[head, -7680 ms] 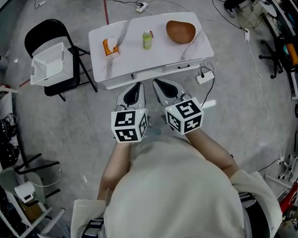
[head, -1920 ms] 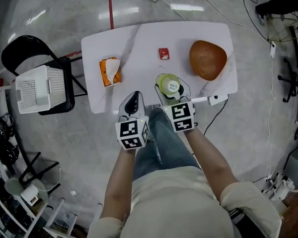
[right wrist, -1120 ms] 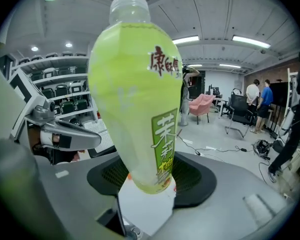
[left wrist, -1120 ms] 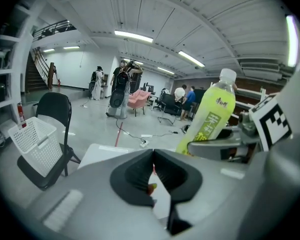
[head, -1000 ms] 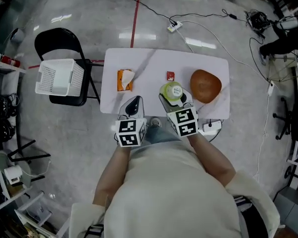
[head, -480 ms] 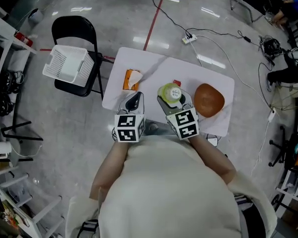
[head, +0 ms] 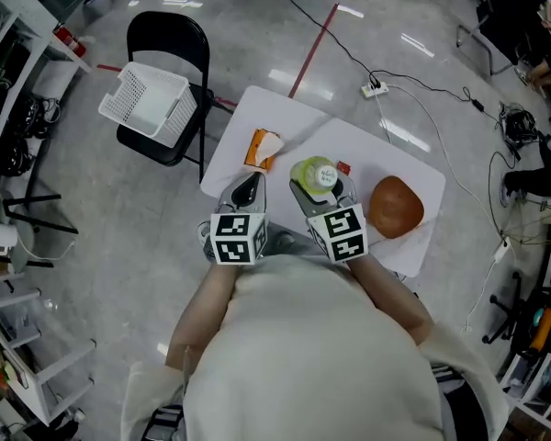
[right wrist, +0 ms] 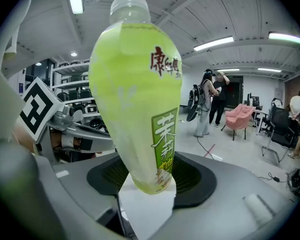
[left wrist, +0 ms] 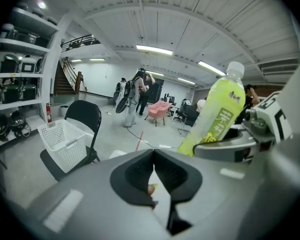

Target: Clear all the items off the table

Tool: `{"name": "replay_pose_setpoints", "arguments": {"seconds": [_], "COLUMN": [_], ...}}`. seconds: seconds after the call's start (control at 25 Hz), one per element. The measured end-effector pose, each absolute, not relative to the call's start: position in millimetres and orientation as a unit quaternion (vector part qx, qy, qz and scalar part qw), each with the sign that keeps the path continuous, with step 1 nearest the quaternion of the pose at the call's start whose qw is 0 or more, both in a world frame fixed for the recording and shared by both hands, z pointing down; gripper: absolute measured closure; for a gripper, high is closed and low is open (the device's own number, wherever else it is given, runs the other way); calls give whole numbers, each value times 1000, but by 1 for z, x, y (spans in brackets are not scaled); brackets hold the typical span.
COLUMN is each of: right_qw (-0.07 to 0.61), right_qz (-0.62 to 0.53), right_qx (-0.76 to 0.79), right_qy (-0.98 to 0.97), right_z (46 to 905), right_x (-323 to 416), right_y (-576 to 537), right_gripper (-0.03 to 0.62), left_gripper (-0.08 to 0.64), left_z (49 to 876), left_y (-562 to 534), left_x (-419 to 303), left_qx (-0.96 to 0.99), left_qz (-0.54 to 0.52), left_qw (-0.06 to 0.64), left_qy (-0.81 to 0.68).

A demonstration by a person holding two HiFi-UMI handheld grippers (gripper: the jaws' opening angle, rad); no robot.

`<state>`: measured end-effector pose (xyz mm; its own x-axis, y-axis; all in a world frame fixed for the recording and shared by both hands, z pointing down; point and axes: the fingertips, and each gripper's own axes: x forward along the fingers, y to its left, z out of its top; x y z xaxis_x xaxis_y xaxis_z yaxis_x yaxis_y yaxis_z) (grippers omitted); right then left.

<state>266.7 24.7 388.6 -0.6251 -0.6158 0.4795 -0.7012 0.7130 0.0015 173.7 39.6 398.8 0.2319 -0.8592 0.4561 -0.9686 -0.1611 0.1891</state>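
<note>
Bottle of green tea (head: 316,175) stands upright in our right gripper (head: 321,189), clamped above the table's (head: 285,118) near edge, our left gripper (head: 248,189) is closed on nothing, and the basket (head: 147,104) lies beyond the left edge.

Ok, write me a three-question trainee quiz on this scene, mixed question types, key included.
1. True or false: the left tongs are shut and empty.
2. What do the right tongs hold? A) brown bowl B) green bottle C) red box
3. Name what the white basket rests on.
Key: 1 true; 2 B; 3 a black chair.
</note>
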Motion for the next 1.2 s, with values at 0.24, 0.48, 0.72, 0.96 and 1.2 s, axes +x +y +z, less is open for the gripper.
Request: {"name": "replay_pose_setpoints", "arguments": {"seconds": [0.24, 0.48, 0.72, 0.96, 1.2], "right_qw": [225, 217, 216, 224, 227], "right_qz": [85, 77, 79, 77, 73], "right_qx": [344, 335, 332, 320, 312], "right_qy": [-908, -914, -915, -918, -920], "right_z": [384, 376, 373, 372, 367], "right_x": [217, 162, 98, 41, -14], "right_y": [22, 18, 11, 5, 0], "right_gripper": [331, 331, 331, 331, 331], "left_gripper": [551, 551, 551, 551, 551], "left_z": [397, 391, 382, 381, 383], "left_y": [41, 39, 30, 19, 14], "left_x": [127, 74, 10, -48, -102], "left_qx": [741, 740, 744, 737, 733], "left_qz": [120, 123, 129, 118, 116], "left_qw": [219, 213, 202, 212, 222], "left_qy": [-623, -627, -624, -630, -633]}}
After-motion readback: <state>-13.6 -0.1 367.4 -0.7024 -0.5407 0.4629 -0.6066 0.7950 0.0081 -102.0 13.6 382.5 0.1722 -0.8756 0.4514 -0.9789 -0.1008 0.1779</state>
